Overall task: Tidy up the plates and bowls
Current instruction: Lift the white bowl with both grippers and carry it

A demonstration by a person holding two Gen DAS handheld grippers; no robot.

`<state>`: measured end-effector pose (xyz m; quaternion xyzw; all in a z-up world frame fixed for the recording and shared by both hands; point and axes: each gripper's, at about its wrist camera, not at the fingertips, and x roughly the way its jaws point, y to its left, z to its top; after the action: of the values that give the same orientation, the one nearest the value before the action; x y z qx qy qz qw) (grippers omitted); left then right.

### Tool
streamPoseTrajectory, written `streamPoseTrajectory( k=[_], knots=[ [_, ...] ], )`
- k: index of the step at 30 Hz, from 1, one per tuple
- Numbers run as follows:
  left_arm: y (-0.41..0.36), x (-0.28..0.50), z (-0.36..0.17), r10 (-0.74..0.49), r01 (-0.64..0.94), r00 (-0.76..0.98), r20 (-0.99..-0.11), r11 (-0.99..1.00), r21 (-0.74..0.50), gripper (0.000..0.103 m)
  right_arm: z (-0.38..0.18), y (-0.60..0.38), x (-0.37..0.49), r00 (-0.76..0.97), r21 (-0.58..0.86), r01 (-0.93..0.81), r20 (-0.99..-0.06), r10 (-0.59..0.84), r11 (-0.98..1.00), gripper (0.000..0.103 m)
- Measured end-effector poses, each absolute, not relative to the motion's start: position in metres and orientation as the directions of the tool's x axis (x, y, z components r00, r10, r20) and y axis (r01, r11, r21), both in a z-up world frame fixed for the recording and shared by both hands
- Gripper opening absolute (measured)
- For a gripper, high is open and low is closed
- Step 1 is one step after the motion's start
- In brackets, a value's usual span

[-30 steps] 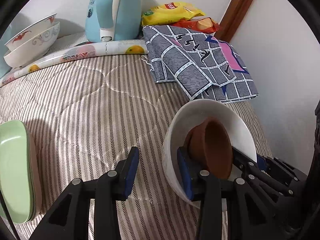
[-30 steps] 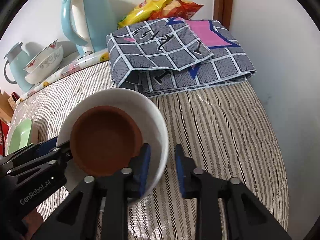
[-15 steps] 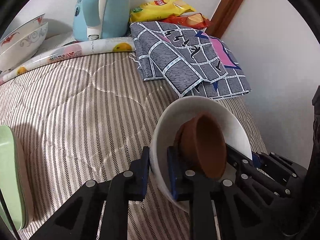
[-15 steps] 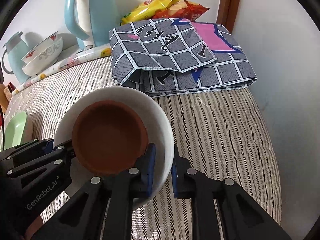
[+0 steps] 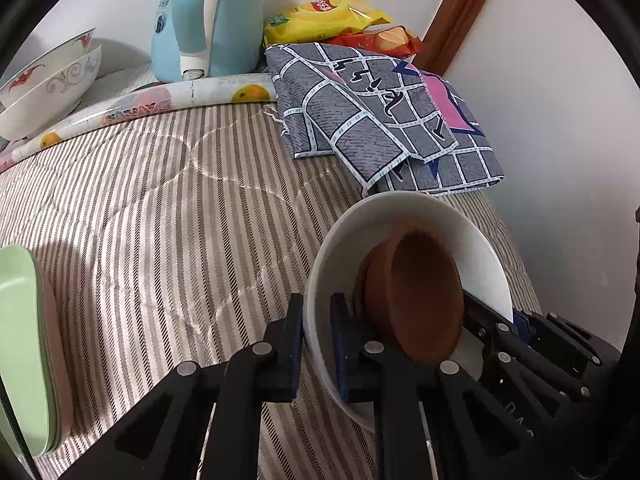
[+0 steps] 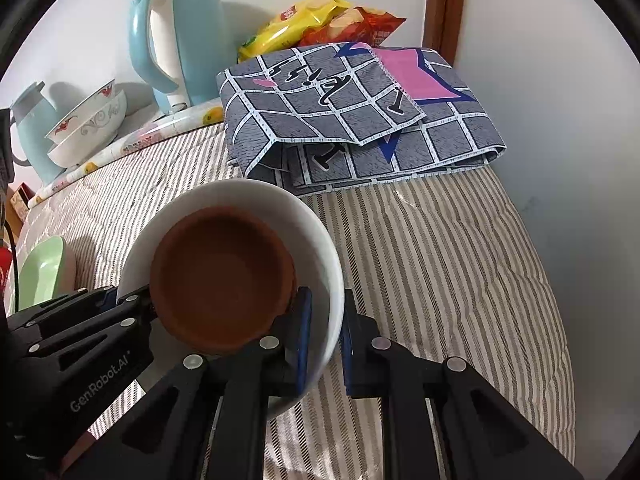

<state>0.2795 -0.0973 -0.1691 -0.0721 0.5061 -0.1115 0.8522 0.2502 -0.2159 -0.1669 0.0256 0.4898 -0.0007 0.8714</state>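
Observation:
A white bowl (image 5: 404, 216) with a smaller brown bowl (image 5: 420, 296) nested in it is held above the striped bedcover. My left gripper (image 5: 316, 340) is shut on the white bowl's left rim. My right gripper (image 6: 326, 334) is shut on its right rim, where the white bowl (image 6: 320, 236) and brown bowl (image 6: 224, 280) also show. A green plate (image 5: 20, 340) stacked on a pinkish one lies at the far left, and also shows in the right wrist view (image 6: 42, 272). Two patterned white bowls (image 5: 48, 80) are stacked at the back left.
A light blue kettle (image 5: 208, 20) stands at the back by the wall. A folded grey checked cloth (image 6: 360, 120) lies at the back right, with snack bags (image 6: 320, 16) behind it. A fruit-print mat (image 5: 160, 100) edges the back. The wall (image 6: 560, 120) is close on the right.
Both grippers have closed on the white bowl's rim, left and right. The bowl pair is now clamped between them and has shifted slightly in view.

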Motion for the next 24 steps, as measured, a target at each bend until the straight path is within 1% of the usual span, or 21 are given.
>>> streamPoseTrajectory(
  k=[12, 24],
  knots=[
    [-0.084, 0.251, -0.157, -0.259, 0.112, 0.471, -0.843, 0.966, -0.234, 0.012, -0.157, -0.207, 0.223, 0.526, 0.078, 0.033, -0.849, 0.049, 0.996, 0.011],
    [-0.066, 0.224, -0.134, -0.265, 0.116, 0.503, -0.822, 0.964, -0.239, 0.012, -0.133, -0.189, 0.195, 0.566, 0.064, 0.027, -0.824, 0.038, 0.998, 0.011]
  ],
)
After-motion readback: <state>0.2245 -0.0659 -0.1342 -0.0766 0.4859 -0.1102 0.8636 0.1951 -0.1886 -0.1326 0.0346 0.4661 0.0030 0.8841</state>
